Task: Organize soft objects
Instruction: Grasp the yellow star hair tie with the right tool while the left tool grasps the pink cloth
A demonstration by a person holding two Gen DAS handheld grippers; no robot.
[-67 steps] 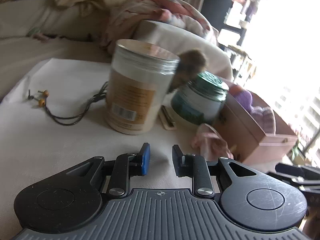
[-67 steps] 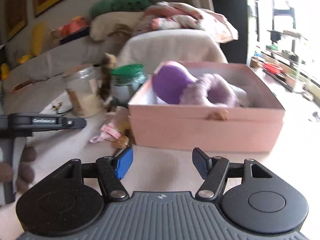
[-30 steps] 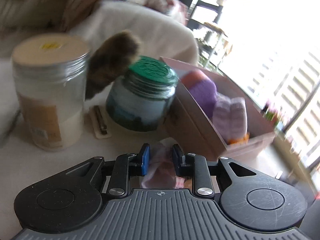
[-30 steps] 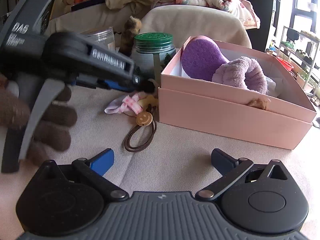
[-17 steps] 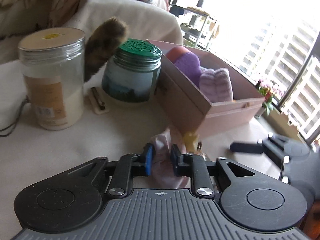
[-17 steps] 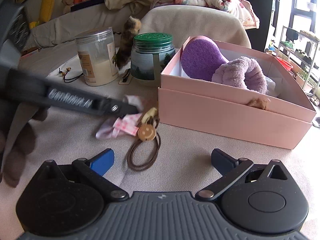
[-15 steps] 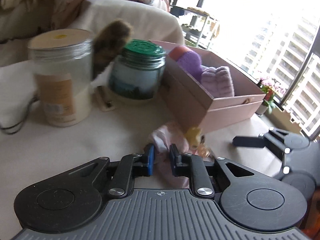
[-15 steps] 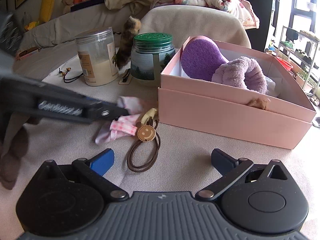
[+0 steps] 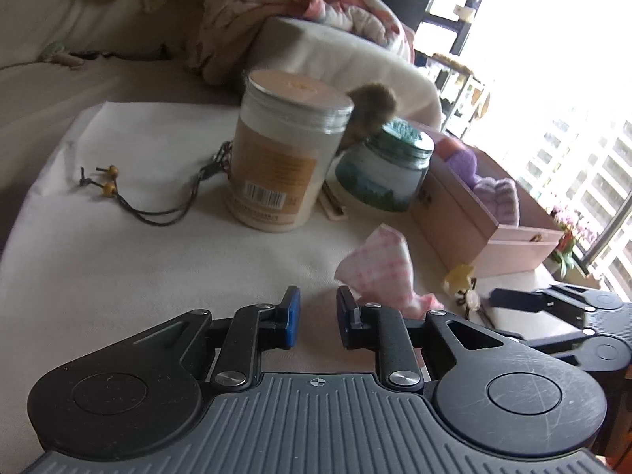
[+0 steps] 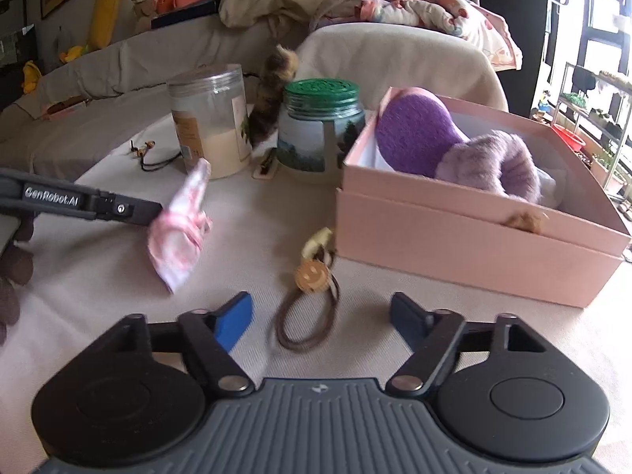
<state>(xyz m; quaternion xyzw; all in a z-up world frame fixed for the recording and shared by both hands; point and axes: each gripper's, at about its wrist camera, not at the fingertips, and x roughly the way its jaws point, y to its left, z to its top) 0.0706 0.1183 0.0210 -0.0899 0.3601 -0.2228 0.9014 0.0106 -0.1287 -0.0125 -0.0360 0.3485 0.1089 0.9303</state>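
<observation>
Picking up the hair tie (image 10: pixel 312 272) looks like the step in hand: right gripper (image 10: pixel 320 306) closing w/ the tie's loop betw. its jaws, pads not on it yet. Left gripper (image 9: pixel 318 308) easing apart, nothing betw. jaws; pink cloth (image 9: pixel 375 272) just beside it, maybe snagged, blurry. Next: pinch tie, lift over box (image 10: pixel 454 237) wall. Box holds purple puff (image 10: pixel 414 134) & lilac scrunchie (image 10: pixel 493 162); jar (image 10: pixel 213 126) part full, white powder.

The left hand-held gripper (image 9: pixel 316 316) points down at a slant, low over the surface. Its jaws are near each other and opening, with nothing between them. A dark-gloved hand (image 10: pixel 14 264) holds it. The right hand-held gripper (image 10: pixel 320 316) also slants down. Its jaws are closing around a hair tie (image 10: pixel 312 274) but not touching it.
</observation>
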